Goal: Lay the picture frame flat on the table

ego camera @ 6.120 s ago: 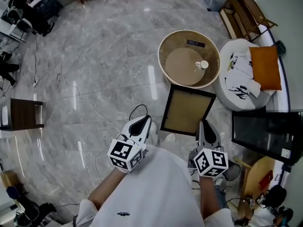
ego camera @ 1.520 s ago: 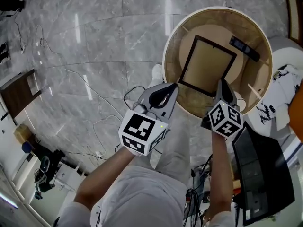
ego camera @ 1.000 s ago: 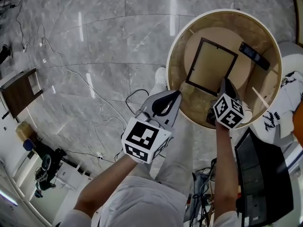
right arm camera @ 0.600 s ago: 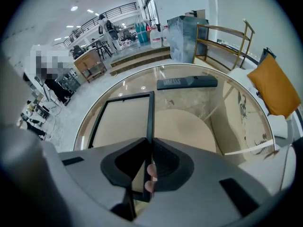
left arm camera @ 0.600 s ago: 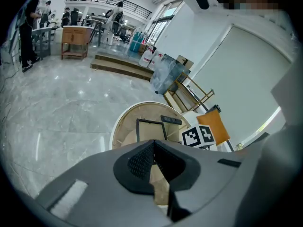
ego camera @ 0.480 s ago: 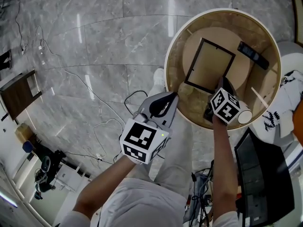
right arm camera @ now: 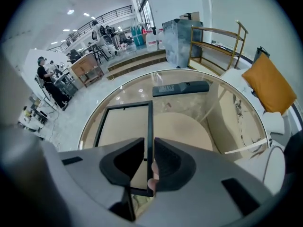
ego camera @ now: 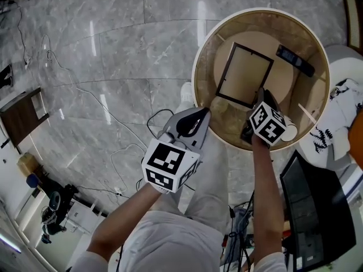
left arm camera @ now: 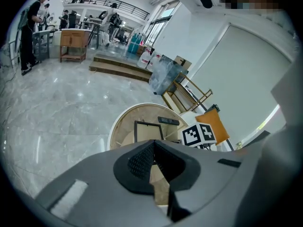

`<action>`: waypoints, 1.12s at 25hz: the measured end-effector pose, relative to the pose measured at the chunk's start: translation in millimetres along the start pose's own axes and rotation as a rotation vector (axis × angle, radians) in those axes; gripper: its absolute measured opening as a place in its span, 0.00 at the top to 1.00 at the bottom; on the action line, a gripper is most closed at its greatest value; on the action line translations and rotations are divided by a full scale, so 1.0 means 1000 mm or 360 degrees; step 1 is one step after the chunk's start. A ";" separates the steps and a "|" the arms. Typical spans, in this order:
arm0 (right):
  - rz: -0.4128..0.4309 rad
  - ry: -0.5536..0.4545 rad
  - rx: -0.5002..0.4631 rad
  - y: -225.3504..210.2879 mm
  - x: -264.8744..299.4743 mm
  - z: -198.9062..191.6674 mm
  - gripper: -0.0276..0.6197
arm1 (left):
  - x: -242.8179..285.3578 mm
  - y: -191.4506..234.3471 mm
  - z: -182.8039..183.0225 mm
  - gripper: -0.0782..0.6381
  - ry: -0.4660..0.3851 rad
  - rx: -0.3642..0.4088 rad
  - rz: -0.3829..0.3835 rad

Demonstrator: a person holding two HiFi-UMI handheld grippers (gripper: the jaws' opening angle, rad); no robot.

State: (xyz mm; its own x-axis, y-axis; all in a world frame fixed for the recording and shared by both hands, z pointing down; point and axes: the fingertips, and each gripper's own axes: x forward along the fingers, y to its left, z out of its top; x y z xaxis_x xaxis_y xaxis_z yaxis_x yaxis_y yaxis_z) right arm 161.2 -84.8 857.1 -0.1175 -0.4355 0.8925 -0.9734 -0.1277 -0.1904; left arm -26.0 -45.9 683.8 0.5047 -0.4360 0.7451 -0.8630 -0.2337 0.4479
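Black-rimmed tan picture frame (ego camera: 245, 74) has one side rail pinched by right tool (right arm camera: 149, 148); left tool (left arm camera: 153, 145) closed.

Saw picture frame (ego camera: 245, 75): rectangular, thin black rim, tan panel facing up. Lay on glass top of round table (ego camera: 199, 95), flat or nearly so, I couldn't tell. My right gripper (ego camera: 260, 95) clamped its right edge.

Brought the frame (ego camera: 245, 74) from over the floor beside the table (ego camera: 199, 55), where it hung six seconds back, in over the round top. Lowered it nearer the glass since 1.5 s ago, the right gripper (ego camera: 260, 95) sinking with it. Drew the left gripper (ego camera: 195, 115) up to the rim.
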 end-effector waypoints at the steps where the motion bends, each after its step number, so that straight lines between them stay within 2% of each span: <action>1: 0.0010 -0.0009 0.0005 0.000 -0.004 0.002 0.86 | -0.001 -0.003 0.001 0.88 -0.0004 0.0004 -0.0002; 11: 0.0077 -0.0088 -0.0019 0.011 -0.072 0.026 0.89 | -0.034 -0.031 0.022 0.88 -0.0060 0.0066 -0.0027; 28: 0.0193 -0.0296 -0.0084 0.051 -0.230 0.077 0.95 | -0.136 -0.065 0.082 0.88 -0.0183 0.0237 -0.0040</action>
State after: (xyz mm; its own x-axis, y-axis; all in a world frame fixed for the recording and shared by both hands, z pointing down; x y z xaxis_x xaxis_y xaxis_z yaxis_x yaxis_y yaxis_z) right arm 153.2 -59.4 610.7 -0.2005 -0.6021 0.7728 -0.9639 -0.0199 -0.2655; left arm -40.4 -43.0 512.7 0.5277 -0.5231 0.6692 -0.8481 -0.3679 0.3813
